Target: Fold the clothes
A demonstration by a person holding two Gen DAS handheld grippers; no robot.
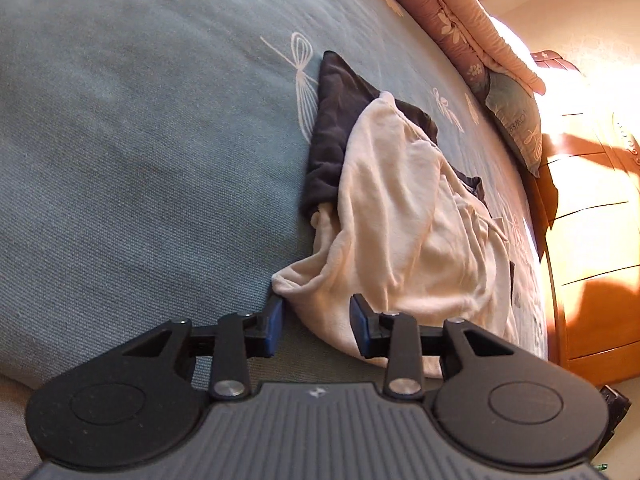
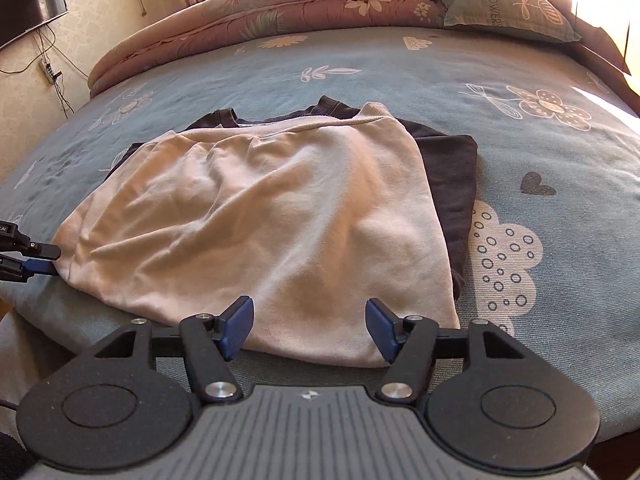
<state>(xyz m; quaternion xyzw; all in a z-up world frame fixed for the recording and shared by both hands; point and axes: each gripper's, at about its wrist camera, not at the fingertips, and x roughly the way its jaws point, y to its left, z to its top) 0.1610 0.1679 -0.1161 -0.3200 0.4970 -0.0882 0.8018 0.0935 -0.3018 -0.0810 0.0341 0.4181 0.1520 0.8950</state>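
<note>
Two hand-held grippers angle down over a bed where folded clothes lie. The right gripper [image 2: 310, 328] hovers at the near edge of a cream shirt [image 2: 256, 216], its blue-padded fingers [image 2: 236, 328] spread wide to either side of the hem; no cloth is pinched between them. The left gripper [image 1: 316, 326] sits at the shirt's left corner, jaws partly apart, one pad just beside the bunched corner and the other over the fabric's edge, neither pressing on it. In the right wrist view the left gripper's tips [image 2: 40, 258] show at the far left, meeting that same corner; whether they touch it cannot be told. The cream shirt lies folded and rumpled on top of a dark garment [image 2: 452, 168], which shows along its right side and at the far edge, where a collar peeks out. Both rest on a blue-grey bedspread [image 2: 520, 140] printed with white flowers, clouds and a dark heart. Farther back, a pink floral quilt [image 2: 280, 8] is rolled along the head of the bed, with a blue pillow [image 2: 508, 4] beside it. A dark screen [image 2: 28, 4] hangs on the wall at far left, cables trailing below. In the left wrist view, a sunlit wooden cabinet [image 1: 592, 220] stands beyond the bed's edge.
</note>
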